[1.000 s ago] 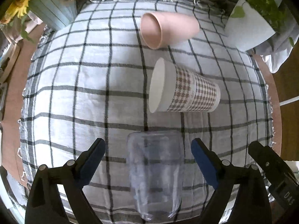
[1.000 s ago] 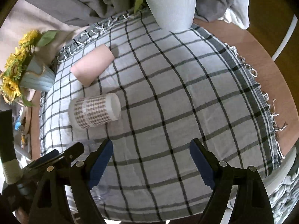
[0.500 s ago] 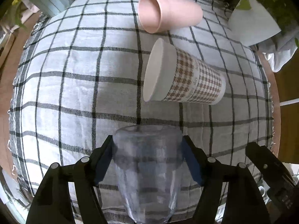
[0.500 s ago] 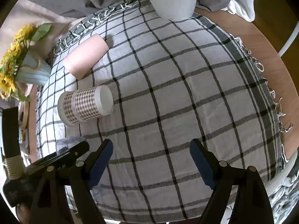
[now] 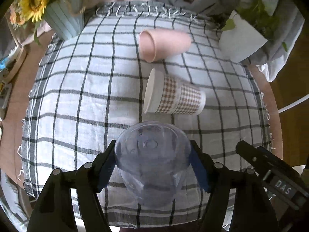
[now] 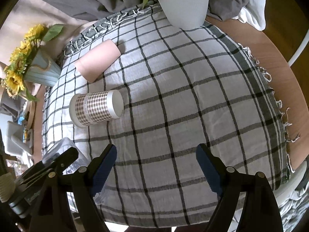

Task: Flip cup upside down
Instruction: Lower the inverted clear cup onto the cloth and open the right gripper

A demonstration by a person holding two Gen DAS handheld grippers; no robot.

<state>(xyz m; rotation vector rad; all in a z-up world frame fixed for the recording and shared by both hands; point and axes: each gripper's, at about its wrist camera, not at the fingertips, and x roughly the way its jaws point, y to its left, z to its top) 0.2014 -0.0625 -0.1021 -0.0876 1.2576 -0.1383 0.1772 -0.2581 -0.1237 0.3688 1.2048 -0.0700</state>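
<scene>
**Inspector:** Fingers (image 5: 108, 166) of the left gripper (image 5: 152, 162) are clamping the clear plastic cup (image 5: 152, 160) by its sides, near edge of the checked cloth (image 5: 77, 96).

**Clerk:** Why there?

**Inspector:** Side grip is leaving it free to turn, I judge. Its base is facing the camera.

**Clerk:** Right gripper (image 6: 156, 166)?

**Inspector:** Hanging wide apart, touching nothing. Checked cup (image 5: 173, 96) and pink cup (image 5: 164, 44) are lying farther off.

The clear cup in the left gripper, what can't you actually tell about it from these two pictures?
- Left wrist view: the clear cup sits between the left gripper pads, but its transparency hides whether it is lifted off the checked cloth.
- Left wrist view: its near end is blurred against the cloth.
- Right wrist view: the left gripper's black finger covers most of the cup. The right gripper is open and empty.
</scene>
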